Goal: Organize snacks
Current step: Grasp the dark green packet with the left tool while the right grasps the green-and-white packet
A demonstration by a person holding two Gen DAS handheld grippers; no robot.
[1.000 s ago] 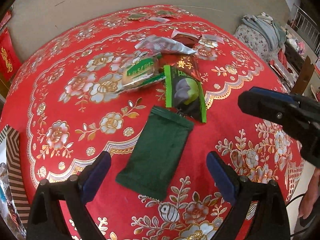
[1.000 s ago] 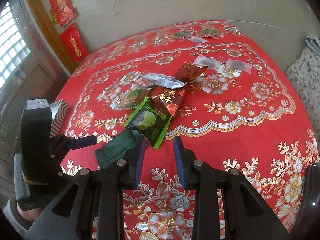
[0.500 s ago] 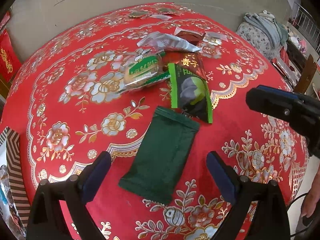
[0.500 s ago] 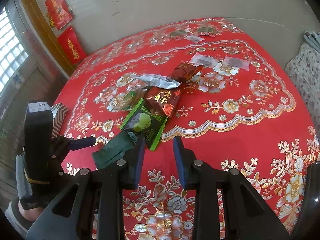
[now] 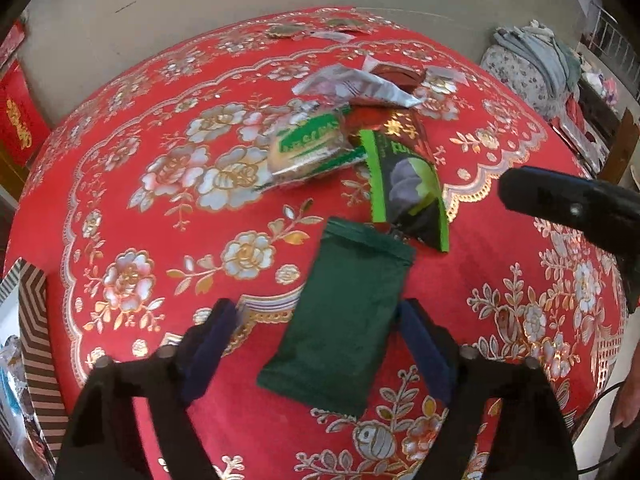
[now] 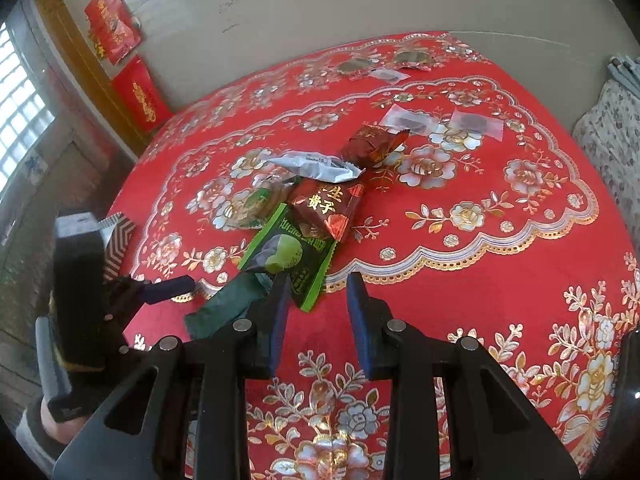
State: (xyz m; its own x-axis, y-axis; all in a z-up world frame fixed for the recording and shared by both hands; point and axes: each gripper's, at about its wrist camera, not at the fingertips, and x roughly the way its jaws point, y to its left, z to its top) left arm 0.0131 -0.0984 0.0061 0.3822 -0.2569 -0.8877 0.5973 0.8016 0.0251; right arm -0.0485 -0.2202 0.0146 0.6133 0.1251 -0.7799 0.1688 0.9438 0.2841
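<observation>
Closing left tongs (image 5: 316,330) astride dark-green packet (image 5: 344,312)

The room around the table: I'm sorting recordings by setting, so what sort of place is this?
Most likely a lived-in home. The table wears a red floral tablecloth, red paper decorations with gold characters hang on the plain wall, and folded clothes are piled beside the table.

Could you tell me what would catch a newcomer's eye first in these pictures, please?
The bright red flowered tablecloth fills both views. At its middle lies a loose heap of snack packets, one red with gold lettering, one green and black. Nearer, a plain dark green packet lies between the fingers of the left gripper, whose jaws are closing around it without yet pressing on it.
</observation>
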